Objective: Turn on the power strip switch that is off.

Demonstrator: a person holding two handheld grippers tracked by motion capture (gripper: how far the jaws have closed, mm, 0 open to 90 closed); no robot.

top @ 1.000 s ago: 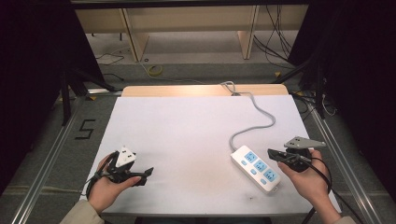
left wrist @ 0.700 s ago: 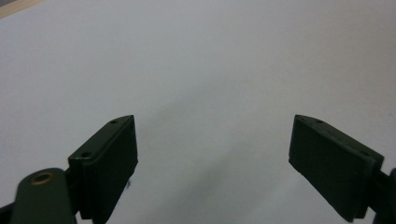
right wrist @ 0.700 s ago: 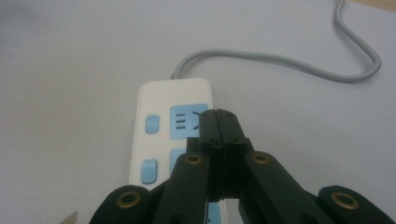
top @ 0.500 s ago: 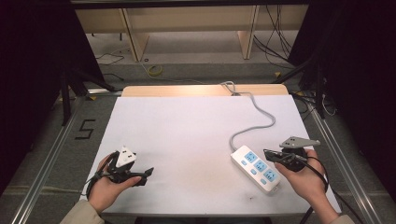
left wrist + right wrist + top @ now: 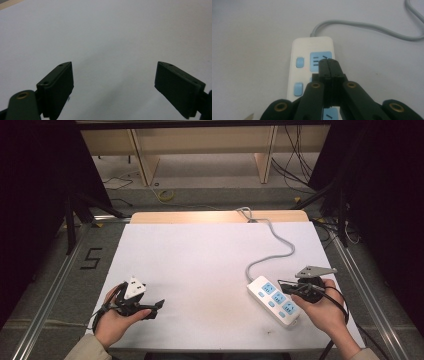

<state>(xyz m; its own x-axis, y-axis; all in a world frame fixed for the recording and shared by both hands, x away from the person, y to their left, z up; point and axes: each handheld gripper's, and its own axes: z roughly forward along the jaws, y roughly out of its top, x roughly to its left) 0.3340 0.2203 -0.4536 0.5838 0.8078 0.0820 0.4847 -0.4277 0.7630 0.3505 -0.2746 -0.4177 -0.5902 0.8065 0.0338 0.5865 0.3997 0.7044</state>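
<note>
Over the white plastic power strip with pale blue sockets [image 5: 312, 72], the right gripper [image 5: 328, 62] has its two black jaws pressed flat together, nothing between them. In the right gripper view the joined tips hover above the first blue socket panel, the one nearest the cord end; whether they touch the panel cannot be told. From the high view the same right gripper [image 5: 284, 285] reaches in from the right across the middle of the strip [image 5: 274, 299], held by the person's right hand [image 5: 325, 312].

At the near left of the table, the left gripper [image 5: 113, 80] stands with its jaws wide apart and nothing between them, only bare white surface ahead. The high view shows this left gripper [image 5: 152, 307] held low in the person's left hand [image 5: 115, 322], well apart from the strip.

One power strip lies on the white tabletop [image 5: 200, 260], set on a slant near the right front edge. It carries three blue socket panels in a row and, along one side, small blue switch buttons, two of which are plain in the right gripper view. One grey cord [image 5: 272, 247] runs from the strip's far end in a winding line to the back edge of the table. Two grippers, two hands.
</note>
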